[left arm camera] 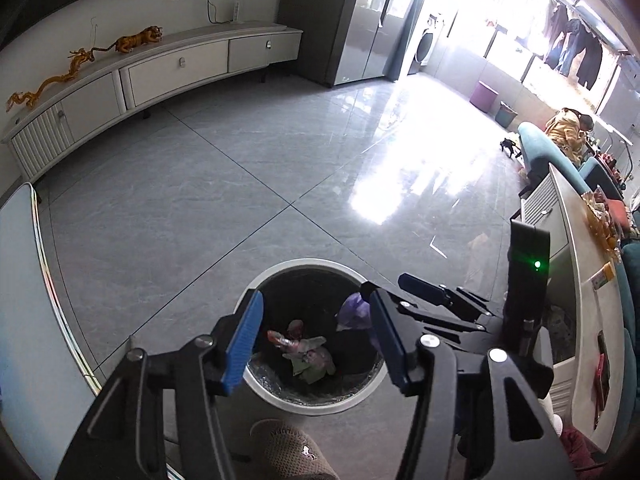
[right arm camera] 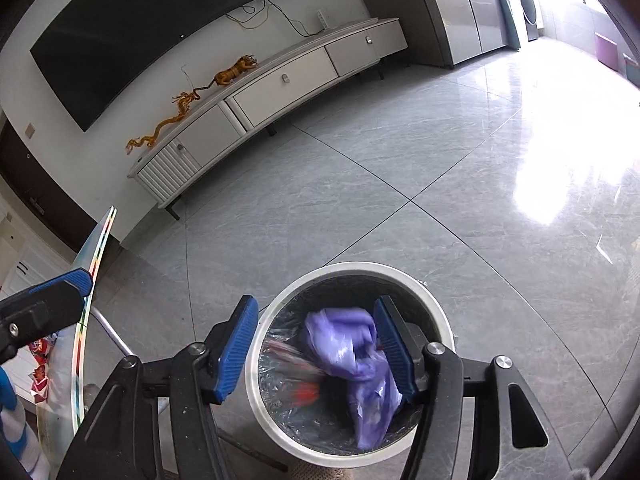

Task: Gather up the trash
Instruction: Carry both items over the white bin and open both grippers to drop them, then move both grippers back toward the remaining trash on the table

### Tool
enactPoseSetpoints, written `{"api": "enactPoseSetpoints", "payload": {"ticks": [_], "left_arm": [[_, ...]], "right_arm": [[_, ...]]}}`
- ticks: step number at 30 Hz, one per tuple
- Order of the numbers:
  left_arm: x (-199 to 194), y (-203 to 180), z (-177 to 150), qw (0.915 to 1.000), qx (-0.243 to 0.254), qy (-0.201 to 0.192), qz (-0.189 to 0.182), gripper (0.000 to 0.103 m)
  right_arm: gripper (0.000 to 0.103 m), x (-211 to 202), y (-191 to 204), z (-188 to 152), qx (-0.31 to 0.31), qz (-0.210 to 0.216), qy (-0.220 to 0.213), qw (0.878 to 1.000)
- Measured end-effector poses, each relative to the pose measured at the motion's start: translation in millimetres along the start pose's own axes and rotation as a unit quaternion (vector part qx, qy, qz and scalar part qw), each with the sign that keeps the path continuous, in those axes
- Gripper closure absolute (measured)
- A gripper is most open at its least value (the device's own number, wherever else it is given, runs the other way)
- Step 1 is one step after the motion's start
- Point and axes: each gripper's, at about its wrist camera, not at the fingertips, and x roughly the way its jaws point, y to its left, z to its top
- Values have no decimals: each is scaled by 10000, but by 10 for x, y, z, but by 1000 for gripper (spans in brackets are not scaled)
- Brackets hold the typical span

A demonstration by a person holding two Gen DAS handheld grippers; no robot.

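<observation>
Bin (right arm camera: 352, 270): directly below both tongs.
Left tongs (left arm camera: 316, 344): half open, empty.
Right tongs (right arm camera: 316, 350): half open; purple bag (right arm camera: 352, 360) between, blurred, grip uncertain.

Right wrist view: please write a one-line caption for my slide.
Open right gripper above a white trash bin, purple plastic bag blurred between its fingers, over grey floor tiles.
</observation>
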Motion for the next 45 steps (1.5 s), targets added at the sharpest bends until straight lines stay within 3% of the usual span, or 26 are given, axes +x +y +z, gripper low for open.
{"api": "enactPoseSetpoints", "payload": {"ticks": [5, 15, 18, 32, 45], "left_arm": [[-140, 84, 0, 9997, -115, -113, 161, 49], [-623, 282, -148, 9913, -158, -530, 1198, 49], [-771, 335, -232, 9875, -191, -658, 1417, 39], [-1451, 412, -536, 9758, -278, -1172, 1827, 36], [-2027, 676, -832, 9638, -662, -1609, 2023, 36]], "right_arm": [[41, -67, -12, -4, 13, -52, -51, 10000], [39, -303, 197, 4, -204, -100, -253, 9994], [39, -372, 255, 15, -233, -74, -346, 9991], [37, -775, 535, -4, -462, -29, -718, 9963], [37, -1105, 921, -15, -796, 95, -968, 9921]]}}
